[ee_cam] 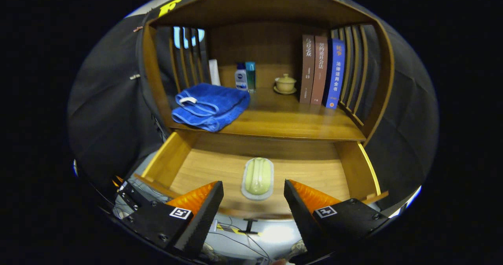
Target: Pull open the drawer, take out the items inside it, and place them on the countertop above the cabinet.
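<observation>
Wooden drawer (177,155) stands pulled open, with a pale green soap dish (258,177) lying on its floor, long axis running front to back. It sits just ahead of the gripper (253,196), whose fingers are spread apart, grasping nothing.

The wooden cabinet's tabletop (275,121) sits under a curved wooden hood with slatted sides. A folded blue towel (210,105) lies at its left front, one corner reaching the front edge. Behind the towel, against the back panel, stand a white tube (214,72), a small white bottle with a blue cap (241,77) and a teal bottle (250,76), the two bottles touching. A cream lidded cup on a saucer (285,84) sits near the middle back. Three upright books (322,71), two brown and one blue, lean together at the right. Below, the pulled-out wooden drawer (204,166) carries a pale green ridged soap-shaped item on a light tray (258,177), just ahead of the spread fingers (254,196).
</observation>
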### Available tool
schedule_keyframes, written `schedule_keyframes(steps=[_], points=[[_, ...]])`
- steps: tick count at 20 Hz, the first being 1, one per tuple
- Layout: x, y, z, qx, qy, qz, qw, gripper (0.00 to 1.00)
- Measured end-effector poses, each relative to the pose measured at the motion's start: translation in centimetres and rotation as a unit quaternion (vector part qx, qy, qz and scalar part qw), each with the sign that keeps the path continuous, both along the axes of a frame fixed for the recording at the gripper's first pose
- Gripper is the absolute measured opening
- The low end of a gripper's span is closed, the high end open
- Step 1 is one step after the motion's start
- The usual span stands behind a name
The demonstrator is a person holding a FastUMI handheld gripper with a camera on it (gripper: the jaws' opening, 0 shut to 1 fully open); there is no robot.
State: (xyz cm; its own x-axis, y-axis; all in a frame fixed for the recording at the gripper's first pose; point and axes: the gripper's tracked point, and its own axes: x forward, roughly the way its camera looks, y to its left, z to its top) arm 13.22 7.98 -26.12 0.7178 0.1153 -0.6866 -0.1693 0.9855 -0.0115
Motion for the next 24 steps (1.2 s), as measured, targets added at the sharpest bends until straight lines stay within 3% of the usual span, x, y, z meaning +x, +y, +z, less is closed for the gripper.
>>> schedule_keyframes(steps=[6, 10, 16, 18, 24], points=[[5.6, 0.6, -7.0, -0.002, 0.112, -0.034, 0.993, 0.99], [6.2, -0.4, -10.8, -0.039, 0.153, -0.044, 0.986, 0.85], [6.5, -0.1, -11.9, -0.020, 0.163, -0.079, 0.983, 0.38], [6.3, 0.0, -12.0, -0.027, 0.166, -0.072, 0.983, 0.22], [5.6, 0.7, -8.3, 0.012, 0.166, -0.075, 0.983, 0.22]])
